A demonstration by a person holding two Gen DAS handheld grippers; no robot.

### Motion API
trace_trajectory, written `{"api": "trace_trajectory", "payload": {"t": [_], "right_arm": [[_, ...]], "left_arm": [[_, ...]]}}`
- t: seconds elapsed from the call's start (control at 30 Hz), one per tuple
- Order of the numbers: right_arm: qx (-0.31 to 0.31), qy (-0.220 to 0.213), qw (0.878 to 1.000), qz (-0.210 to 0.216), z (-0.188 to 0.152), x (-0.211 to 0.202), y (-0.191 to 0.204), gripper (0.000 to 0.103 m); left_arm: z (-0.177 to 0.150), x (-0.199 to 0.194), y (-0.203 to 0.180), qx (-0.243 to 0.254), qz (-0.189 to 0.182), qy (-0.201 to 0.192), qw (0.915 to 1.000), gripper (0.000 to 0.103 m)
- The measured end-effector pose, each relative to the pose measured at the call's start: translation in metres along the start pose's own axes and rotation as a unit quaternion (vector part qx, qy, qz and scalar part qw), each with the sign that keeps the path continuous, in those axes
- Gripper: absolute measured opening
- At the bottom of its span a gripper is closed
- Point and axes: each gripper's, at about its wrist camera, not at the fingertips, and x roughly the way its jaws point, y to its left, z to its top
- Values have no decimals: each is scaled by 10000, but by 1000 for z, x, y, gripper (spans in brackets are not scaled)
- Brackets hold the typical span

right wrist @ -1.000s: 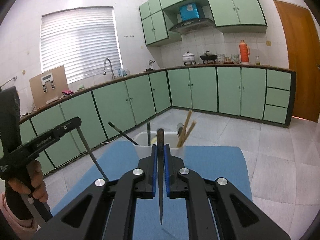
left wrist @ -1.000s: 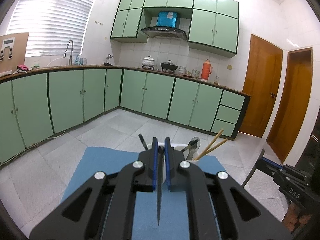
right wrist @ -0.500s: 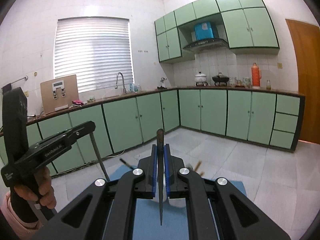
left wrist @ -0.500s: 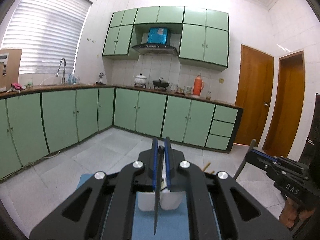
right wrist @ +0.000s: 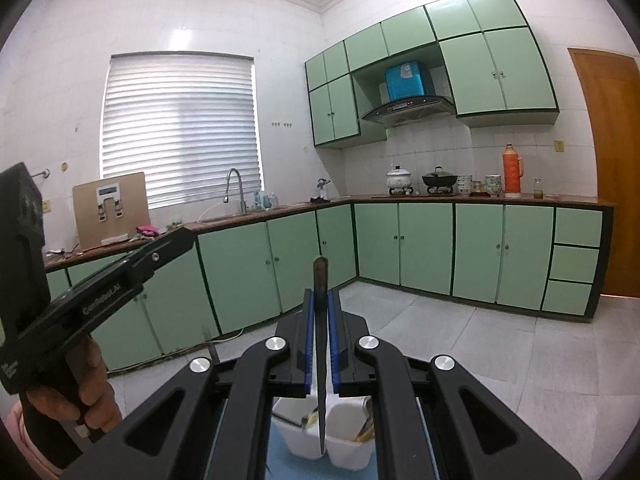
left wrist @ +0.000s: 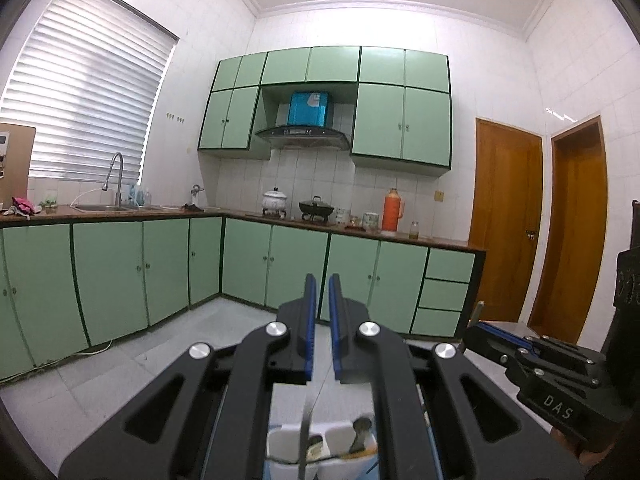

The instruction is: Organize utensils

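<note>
Gripping a knife (right wrist: pixel 320 364) between closed blue pads (right wrist: pixel 307 344), right gripper (right wrist: pixel 320 344); brown handle end projecting above the fingertips, blade running down through the jaws, tip pointing into the white utensil holder (right wrist: pixel 344 450) directly below. Holder divided into compartments; exact compartment under the tip not determinable. Brownish utensil ends (right wrist: pixel 366 430) visible in the holder's right section.

Standing slightly apart, left gripper (left wrist: pixel 322 320) pads (left wrist: pixel 310 320), with a narrow gap between them; a thin blade (left wrist: pixel 305 436) seen below the jaws, lower part inside the white holder (left wrist: pixel 288 440); contact between pads and blade not determinable. Dark spoon-like utensil (left wrist: pixel 360 438) resting in the holder's right compartment.

Lying under the holder, blue mat (right wrist: pixel 276 460). Seen at left in the right wrist view, left handheld unit with the hand (right wrist: pixel 86 392) around its grip. Seen beyond, green cabinets (right wrist: pixel 424 244), sink tap (right wrist: pixel 234 188), orange thermos (right wrist: pixel 513 168) and wooden door (right wrist: pixel 612 160).
</note>
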Motion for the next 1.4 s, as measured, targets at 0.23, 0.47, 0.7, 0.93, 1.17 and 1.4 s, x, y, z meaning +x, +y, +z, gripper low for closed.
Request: {"api": "trace_trajectory", "payload": {"t": [0.23,0.47,0.7,0.93,1.17,1.4], "right_arm": [[103,145,9998,-106,-8,42,-18,7],[289,133,9995,-70,-22,68,-27,7],[314,394,9984,-271,-44,91,-25,7],[493,1042,9930,-274,-80,109,-28,7],[454,1191,9915,-254,-96,103,-25,28],[385,862,9946,-430,-86,71,-27,32]], "left_arm": [[-6,27,8,-109,-6,10,9999,5],[-19,15,31,-180,156,21,9997,5],[-30,6,60,-384,308,203,9986,5],[-58,2,73,-476,383,614,9962,6],[-87,0,85,-528,491,1029,9921,8],[-118,-7,93,-591,566,1369,9872,40]]}}
